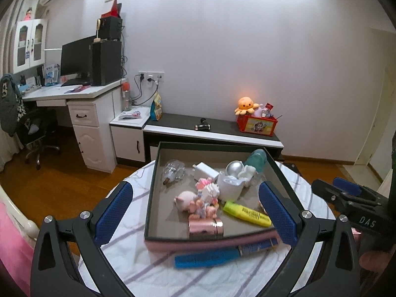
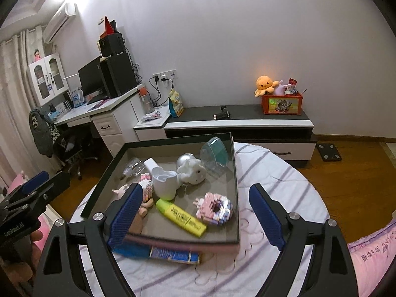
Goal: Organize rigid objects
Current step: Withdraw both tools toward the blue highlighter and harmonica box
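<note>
1. Both my grippers hang over the round table (image 2: 284,173): the left gripper (image 1: 195,210) has its jaws spread wide and holds nothing, and the right gripper (image 2: 195,212) is just as wide and just as empty.
2. The tray (image 2: 236,185) already holds most of the rigid items: the yellow highlighter (image 2: 182,216), white cup (image 2: 164,182), block figure (image 2: 214,209), pink metal cylinder (image 1: 206,226) and charger (image 1: 205,170).
3. I judge the sorting nearly done, though the pieces lie jumbled.
4. Left outside: 1 blue tube (image 1: 217,253), lying on the cloth just beside the tray's near edge, perhaps tucked partly under it.
5. It probably goes in next.
</note>
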